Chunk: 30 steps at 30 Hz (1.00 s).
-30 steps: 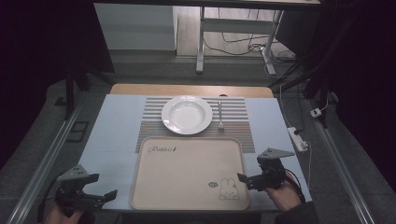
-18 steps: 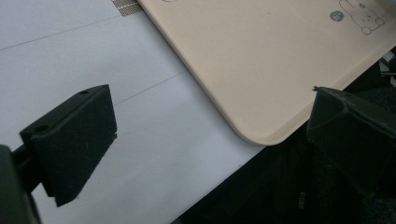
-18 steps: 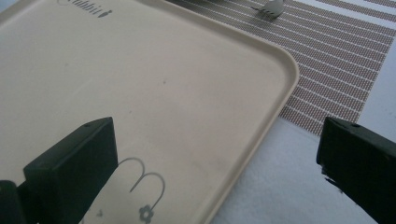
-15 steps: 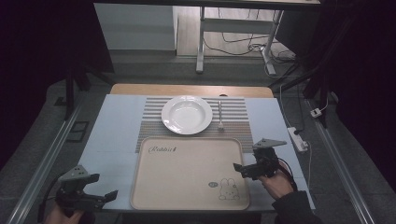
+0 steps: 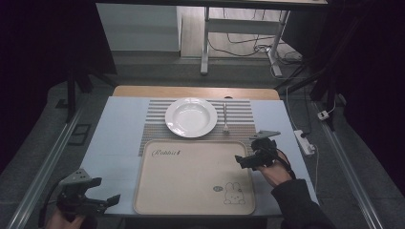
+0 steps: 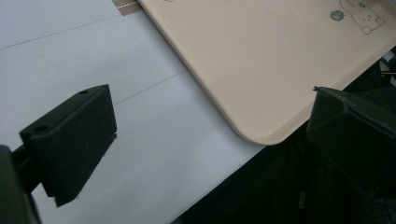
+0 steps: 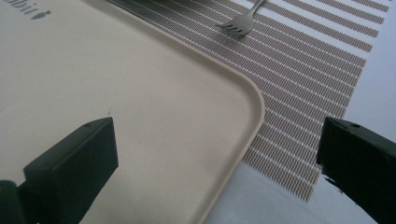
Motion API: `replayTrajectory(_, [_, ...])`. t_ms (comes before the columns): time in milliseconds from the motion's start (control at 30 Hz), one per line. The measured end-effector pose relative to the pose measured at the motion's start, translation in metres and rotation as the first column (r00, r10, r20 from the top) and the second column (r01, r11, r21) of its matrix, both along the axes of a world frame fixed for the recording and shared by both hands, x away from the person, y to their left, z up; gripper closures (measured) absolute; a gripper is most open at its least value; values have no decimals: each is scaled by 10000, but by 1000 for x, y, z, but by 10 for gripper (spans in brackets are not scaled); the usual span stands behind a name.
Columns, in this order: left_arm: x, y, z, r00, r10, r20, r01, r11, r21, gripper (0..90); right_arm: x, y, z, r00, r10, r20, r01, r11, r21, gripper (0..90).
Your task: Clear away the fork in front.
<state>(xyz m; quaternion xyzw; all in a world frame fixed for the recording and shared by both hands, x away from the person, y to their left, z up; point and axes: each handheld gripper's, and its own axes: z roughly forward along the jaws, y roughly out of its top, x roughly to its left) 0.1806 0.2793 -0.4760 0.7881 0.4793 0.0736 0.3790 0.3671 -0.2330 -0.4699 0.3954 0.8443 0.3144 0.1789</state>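
A dim room surrounds a pale blue table [image 5: 114, 138], its wooden far edge facing a grey floor where cables trail past metal desk legs [image 5: 205, 43]. On the table, a beige rabbit-printed tray [image 5: 191, 176] lies nearest, touching a striped placemat [image 5: 243, 114] beyond it. A white plate [image 5: 191, 117] sits on the mat, a fork [image 5: 225, 118] just right of it. The right gripper [image 5: 248, 160] hovers over the tray's far right corner, jaws wide apart, empty. The left gripper [image 5: 93, 202] hangs at the near left corner, likewise wide and empty.
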Motion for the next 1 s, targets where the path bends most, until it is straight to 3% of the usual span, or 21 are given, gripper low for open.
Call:
replayTrajectory(533, [0, 0, 0, 10000, -47, 30, 47, 10000, -4, 18, 50, 24, -8, 9996, -185, -193, 170, 9970, -754, 0])
replayTrajectory(1000, [0, 0, 0, 9999, -109, 38, 109, 9999, -1, 19, 86, 46, -19, 9994, -315, 123, 329, 9889, -1447, 0])
